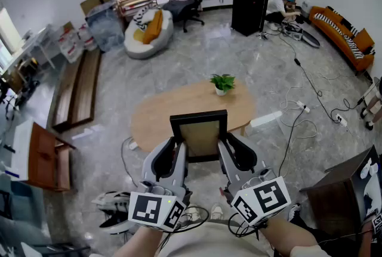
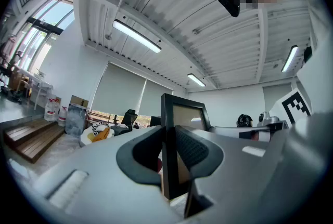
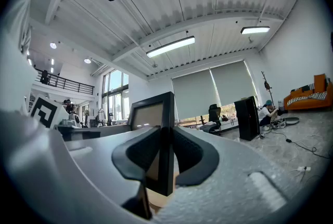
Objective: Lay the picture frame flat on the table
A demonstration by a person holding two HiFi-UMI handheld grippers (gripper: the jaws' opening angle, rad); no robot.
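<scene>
Left gripper view shows the left gripper (image 2: pixel 169 153) closed on one side bar of the picture frame (image 2: pixel 186 114): its two dark pads press the black bar, one on each face. In the right gripper view it is the same for the right gripper (image 3: pixel 165 158), which clamps the opposite side bar. So both tools hold the frame, one at each side, and neither is empty.

The frame stands upright between them, with a black border around a tan panel. In the head view it is in front of the person, over the near edge of the oval wooden table (image 1: pixel 158 115). It looks lifted. I cannot tell for sure whether its lower bar touches the wood, because the frame itself covers that place.

Further out on the table, a small potted plant (image 1: pixel 222 83) stands near the far edge, well apart from the frame. Between the plant and the frame I see only bare wood.

By my judgement the task is at an early middle point. The grip on both sides is made and the frame is under control. Laying it down is not yet done: the frame must be tipped until it is level, lowered onto the tabletop on the near side of the plant, and then released by both grippers.
</scene>
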